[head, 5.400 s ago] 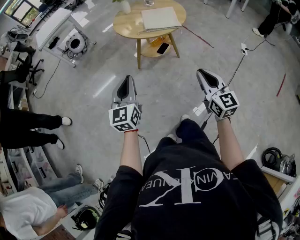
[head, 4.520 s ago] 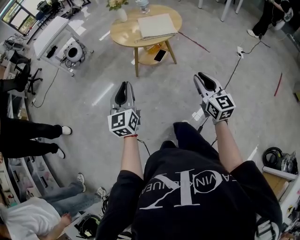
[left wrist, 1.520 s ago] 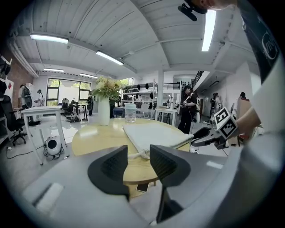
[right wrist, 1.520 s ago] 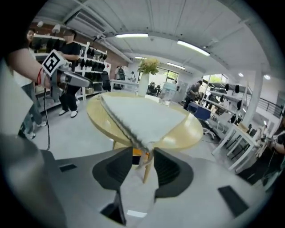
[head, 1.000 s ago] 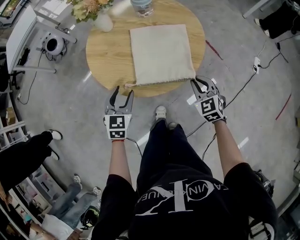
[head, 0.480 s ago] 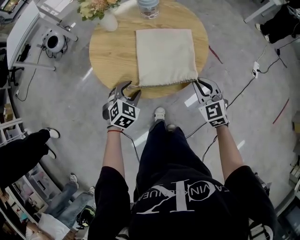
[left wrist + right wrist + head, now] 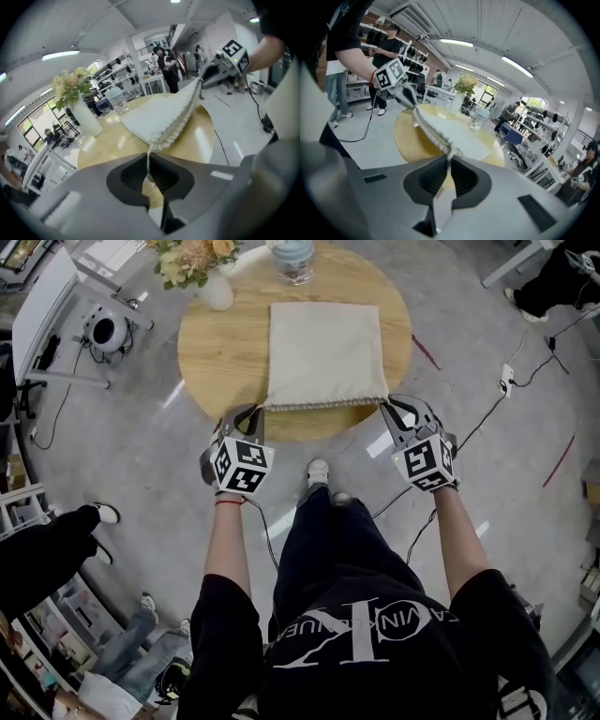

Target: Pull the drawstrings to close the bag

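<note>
Round wooden table (image 7: 202, 348), upper centre | cloth bag (image 7: 323, 352) mouth gathered | left gripper (image 7: 246, 416) closing on left drawstring (image 7: 148, 161) | right gripper (image 7: 391, 409) clamped on right drawstring (image 7: 450, 158) | risk: uneven pull slips thin cord free

Only the person's black cotton T-shirt (image 7: 319, 681) carries lettering: a big white "K" locked into a "C", seen upside down and crossed by small white capitals, of which just "VIN" reads clearly.
</note>
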A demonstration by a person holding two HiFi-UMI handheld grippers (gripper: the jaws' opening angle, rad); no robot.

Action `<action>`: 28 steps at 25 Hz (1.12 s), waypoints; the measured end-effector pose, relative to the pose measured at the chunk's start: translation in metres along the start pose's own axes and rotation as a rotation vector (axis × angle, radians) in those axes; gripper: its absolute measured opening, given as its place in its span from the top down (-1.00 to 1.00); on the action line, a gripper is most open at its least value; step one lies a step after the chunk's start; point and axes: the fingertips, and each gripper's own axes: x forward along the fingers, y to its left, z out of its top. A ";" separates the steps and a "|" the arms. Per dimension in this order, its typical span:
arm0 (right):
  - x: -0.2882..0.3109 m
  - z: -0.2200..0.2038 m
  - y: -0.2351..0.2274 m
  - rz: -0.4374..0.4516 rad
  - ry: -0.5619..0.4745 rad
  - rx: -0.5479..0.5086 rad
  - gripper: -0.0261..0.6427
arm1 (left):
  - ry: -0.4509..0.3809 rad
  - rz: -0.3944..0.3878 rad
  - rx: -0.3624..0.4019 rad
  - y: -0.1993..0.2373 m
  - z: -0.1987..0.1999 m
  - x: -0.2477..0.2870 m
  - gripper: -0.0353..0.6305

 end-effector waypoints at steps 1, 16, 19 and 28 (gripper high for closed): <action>0.000 0.002 0.000 0.003 0.010 -0.020 0.82 | -0.030 0.012 -0.058 0.008 0.004 -0.004 0.82; -0.021 0.067 -0.029 0.083 -0.181 0.192 0.82 | -0.392 0.063 -0.537 0.088 0.069 -0.071 0.82; -0.026 0.078 -0.038 0.054 -0.174 0.105 0.83 | -0.445 0.067 -0.585 0.099 0.078 -0.084 0.82; -0.040 0.102 -0.077 -0.153 -0.133 -0.082 0.85 | -0.499 0.154 -0.523 0.114 0.102 -0.120 0.82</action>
